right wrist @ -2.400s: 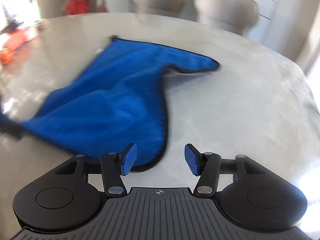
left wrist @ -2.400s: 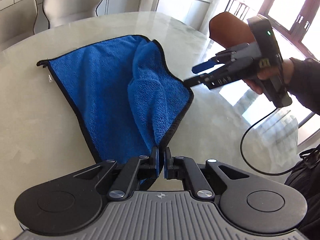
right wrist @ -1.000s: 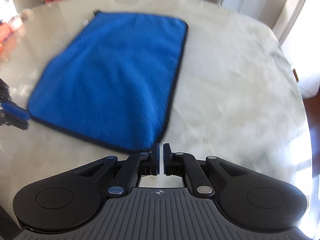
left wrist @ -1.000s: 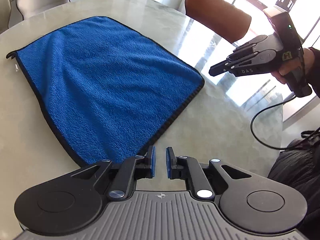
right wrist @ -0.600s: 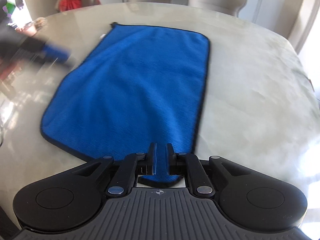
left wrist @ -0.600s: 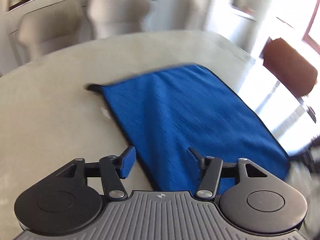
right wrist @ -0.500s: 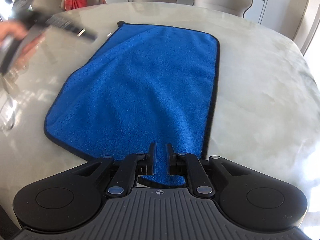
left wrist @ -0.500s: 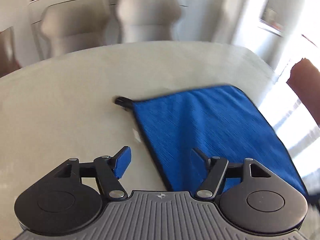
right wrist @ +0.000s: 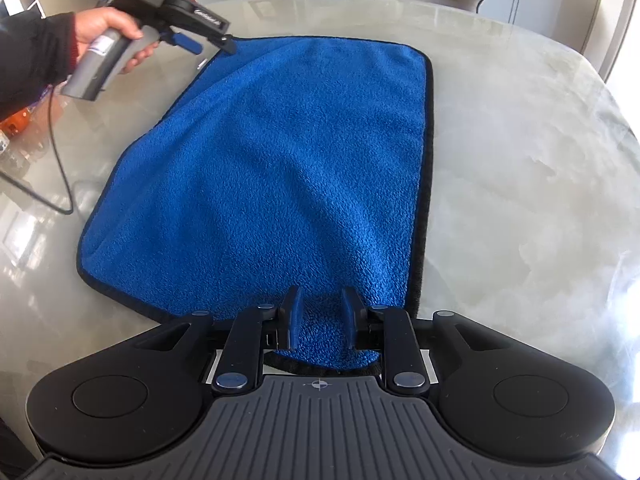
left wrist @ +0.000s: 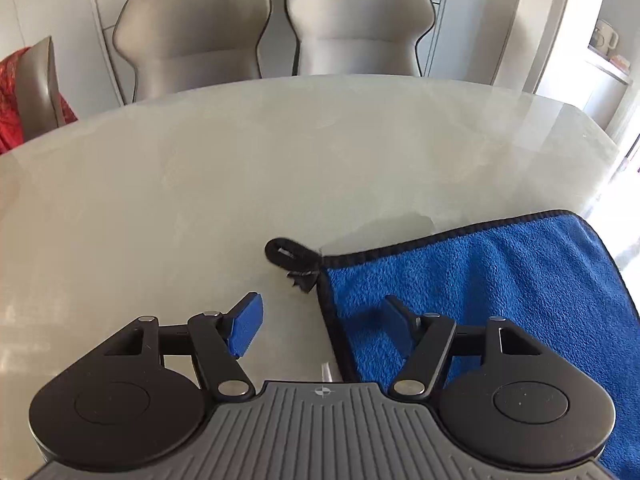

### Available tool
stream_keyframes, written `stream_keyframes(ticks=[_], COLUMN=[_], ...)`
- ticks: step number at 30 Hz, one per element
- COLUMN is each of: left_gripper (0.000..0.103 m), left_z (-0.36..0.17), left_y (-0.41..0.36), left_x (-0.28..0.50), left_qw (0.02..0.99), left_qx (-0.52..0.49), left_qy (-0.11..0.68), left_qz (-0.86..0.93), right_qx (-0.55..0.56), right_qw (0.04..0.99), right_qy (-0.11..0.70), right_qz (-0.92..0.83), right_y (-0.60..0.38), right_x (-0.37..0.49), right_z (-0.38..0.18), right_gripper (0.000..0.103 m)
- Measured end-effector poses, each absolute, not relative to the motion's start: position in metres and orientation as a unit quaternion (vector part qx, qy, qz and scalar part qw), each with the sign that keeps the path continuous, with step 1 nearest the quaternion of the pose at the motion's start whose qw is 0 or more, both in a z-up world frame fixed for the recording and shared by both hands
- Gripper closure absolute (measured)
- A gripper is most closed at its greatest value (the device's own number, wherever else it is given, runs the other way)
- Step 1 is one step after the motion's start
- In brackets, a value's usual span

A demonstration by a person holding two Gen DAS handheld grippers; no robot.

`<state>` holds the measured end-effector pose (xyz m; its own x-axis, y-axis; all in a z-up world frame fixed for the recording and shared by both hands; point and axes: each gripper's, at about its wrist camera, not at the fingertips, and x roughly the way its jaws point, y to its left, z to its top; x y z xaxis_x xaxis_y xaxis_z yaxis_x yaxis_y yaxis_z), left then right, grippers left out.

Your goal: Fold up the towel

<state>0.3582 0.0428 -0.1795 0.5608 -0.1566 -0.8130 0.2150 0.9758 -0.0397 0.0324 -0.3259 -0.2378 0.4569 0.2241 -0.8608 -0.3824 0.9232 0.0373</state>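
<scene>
Fingers spread wide, the left gripper straddles the black-trimmed side edge of a blue towel just short of its hanging loop, while the right gripper stands partly parted, a raised towel corner between its fingers, not visibly pinched. The towel lies flat on a marble table. Judged mid-setup: both grippers must next clamp their corners before carrying them across for a fold.

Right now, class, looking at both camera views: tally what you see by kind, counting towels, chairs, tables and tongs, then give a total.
Towel: 1
Table: 1
Chairs: 3, two grey, one with red cloth
Tongs: 2, left, right
Total: 7
</scene>
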Motion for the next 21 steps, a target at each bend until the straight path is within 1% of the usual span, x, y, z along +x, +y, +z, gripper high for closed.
stream_keyframes(ticks=[4,5,6,7,8,9,10,11,13,14,19,21], left_gripper=[0.034,0.036,0.045,0.051,0.067,0.078,0.085,0.095,0.095,0.095,0.095,0.091], left_z=[-0.183,-0.182,-0.182,-0.182,-0.181,-0.180,-0.179,-0.178,-0.176,-0.176,-0.172,-0.169], left_y=[0.037,0.037,0.036,0.035,0.032,0.029,0.025,0.020,0.011,0.009,0.012,0.014], left_x=[0.362,0.363,0.363,0.363,0.363,0.363,0.365,0.366,0.364,0.365,0.377,0.377], left_qw=[0.885,0.885,0.886,0.886,0.886,0.886,0.886,0.887,0.886,0.885,0.883,0.882], left_qx=[0.041,0.040,0.039,0.040,0.043,0.051,0.068,0.090,0.147,0.156,0.165,0.164], left_qy=[0.450,0.449,0.447,0.445,0.443,0.441,0.439,0.433,0.420,0.418,0.421,0.424], left_qz=[-0.114,-0.115,-0.119,-0.123,-0.129,-0.134,-0.135,-0.132,-0.131,-0.132,-0.129,-0.128], right_qx=[-0.082,-0.082,-0.081,-0.081,-0.081,-0.080,-0.079,-0.078,-0.076,-0.076,-0.077,-0.078], right_qw=[0.848,0.848,0.848,0.849,0.849,0.850,0.850,0.851,0.852,0.852,0.854,0.854], right_qy=[0.490,0.490,0.490,0.489,0.488,0.487,0.486,0.486,0.485,0.484,0.482,0.481], right_qz=[0.182,0.183,0.183,0.184,0.184,0.184,0.184,0.184,0.183,0.183,0.183,0.184], right_y=[-0.324,-0.323,-0.323,-0.323,-0.323,-0.323,-0.323,-0.323,-0.323,-0.323,-0.323,-0.323], right_x=[0.033,0.034,0.034,0.034,0.033,0.034,0.034,0.035,0.036,0.036,0.041,0.042], right_z=[-0.239,-0.239,-0.240,-0.240,-0.240,-0.240,-0.240,-0.241,-0.241,-0.240,-0.240,-0.240], right_gripper=[0.078,0.078,0.077,0.077,0.077,0.077,0.077,0.077,0.077,0.077,0.077,0.077])
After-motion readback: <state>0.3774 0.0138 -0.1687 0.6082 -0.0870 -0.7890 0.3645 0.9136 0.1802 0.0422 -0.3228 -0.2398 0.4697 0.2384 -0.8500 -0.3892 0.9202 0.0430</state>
